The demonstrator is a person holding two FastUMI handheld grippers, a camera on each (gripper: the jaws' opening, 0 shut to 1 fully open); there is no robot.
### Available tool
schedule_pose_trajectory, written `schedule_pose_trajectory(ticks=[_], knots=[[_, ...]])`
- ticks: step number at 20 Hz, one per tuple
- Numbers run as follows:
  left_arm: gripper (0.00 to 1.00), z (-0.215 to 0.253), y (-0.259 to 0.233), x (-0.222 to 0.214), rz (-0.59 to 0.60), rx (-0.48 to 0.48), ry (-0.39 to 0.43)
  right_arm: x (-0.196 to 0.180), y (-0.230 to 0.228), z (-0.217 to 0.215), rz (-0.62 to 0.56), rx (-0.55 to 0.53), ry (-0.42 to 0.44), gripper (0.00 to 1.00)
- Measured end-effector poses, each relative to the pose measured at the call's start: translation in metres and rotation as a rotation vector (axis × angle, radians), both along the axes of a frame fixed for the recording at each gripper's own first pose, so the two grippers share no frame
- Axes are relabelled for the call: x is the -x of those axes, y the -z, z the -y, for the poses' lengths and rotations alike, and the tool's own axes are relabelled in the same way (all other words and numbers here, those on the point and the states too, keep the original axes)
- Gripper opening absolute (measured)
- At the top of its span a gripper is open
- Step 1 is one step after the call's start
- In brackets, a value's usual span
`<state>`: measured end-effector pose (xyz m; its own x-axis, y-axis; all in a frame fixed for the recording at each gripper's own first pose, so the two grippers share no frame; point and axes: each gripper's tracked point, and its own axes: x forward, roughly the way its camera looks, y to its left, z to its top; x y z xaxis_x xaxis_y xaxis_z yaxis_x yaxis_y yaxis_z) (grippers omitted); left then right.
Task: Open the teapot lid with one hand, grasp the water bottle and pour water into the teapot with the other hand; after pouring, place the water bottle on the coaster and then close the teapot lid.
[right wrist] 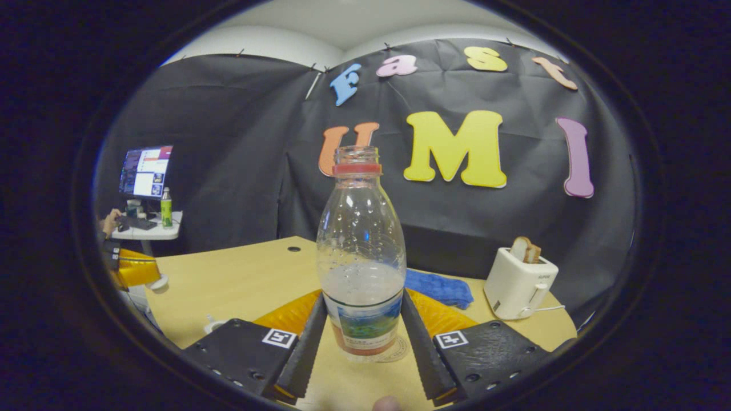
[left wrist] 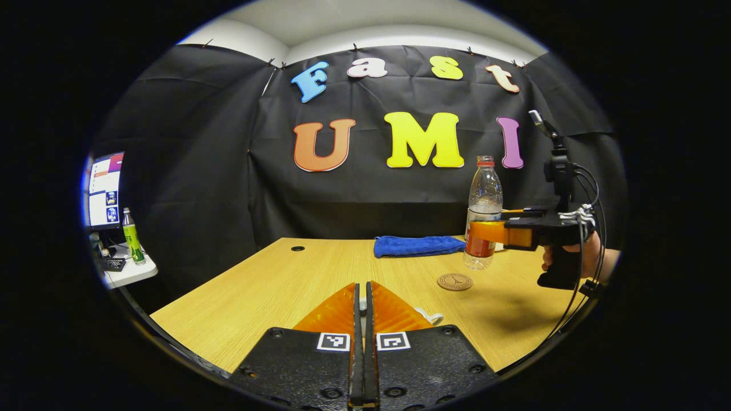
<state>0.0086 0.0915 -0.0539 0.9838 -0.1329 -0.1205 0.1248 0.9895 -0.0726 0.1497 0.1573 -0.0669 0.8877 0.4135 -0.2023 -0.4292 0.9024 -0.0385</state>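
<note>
A clear water bottle (right wrist: pixel 361 268) with no cap, a red neck ring and a little water stands upright between my right gripper's (right wrist: pixel 361 342) fingers, which press on both sides of its label. A round brown coaster (left wrist: pixel 455 281) lies on the wooden table (left wrist: pixel 274 285), just in front and left of the bottle (left wrist: pixel 483 217) held by the right gripper (left wrist: pixel 485 231). Its rim (right wrist: pixel 400 355) peeks out behind the bottle's base. My left gripper (left wrist: pixel 360 297) is shut, with a white piece, seemingly the teapot lid (left wrist: pixel 431 315), under its tips. The left gripper (right wrist: pixel 134 268) hangs at the far left with that lid (right wrist: pixel 157 281) below it.
A blue cloth (left wrist: pixel 418 245) lies at the back of the table. A white toaster (right wrist: pixel 518 283) with bread in it stands at the right rear. A small white part (right wrist: pixel 212 324) shows low on the table. A side desk with a monitor (left wrist: pixel 104 191) and a green bottle (left wrist: pixel 132 237) is off left.
</note>
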Motion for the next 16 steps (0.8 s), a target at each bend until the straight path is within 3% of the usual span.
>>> schedule_pose_trajectory(ticks=[8,16], knots=[[0.03,-0.018,0.008,-0.002,-0.017,-0.002,-0.038,-0.064,0.060,0.006,-0.088,-0.028,0.077,0.74],[0.03,-0.025,0.018,-0.004,-0.043,-0.006,-0.052,-0.077,0.084,0.006,-0.091,-0.014,0.088,0.74]])
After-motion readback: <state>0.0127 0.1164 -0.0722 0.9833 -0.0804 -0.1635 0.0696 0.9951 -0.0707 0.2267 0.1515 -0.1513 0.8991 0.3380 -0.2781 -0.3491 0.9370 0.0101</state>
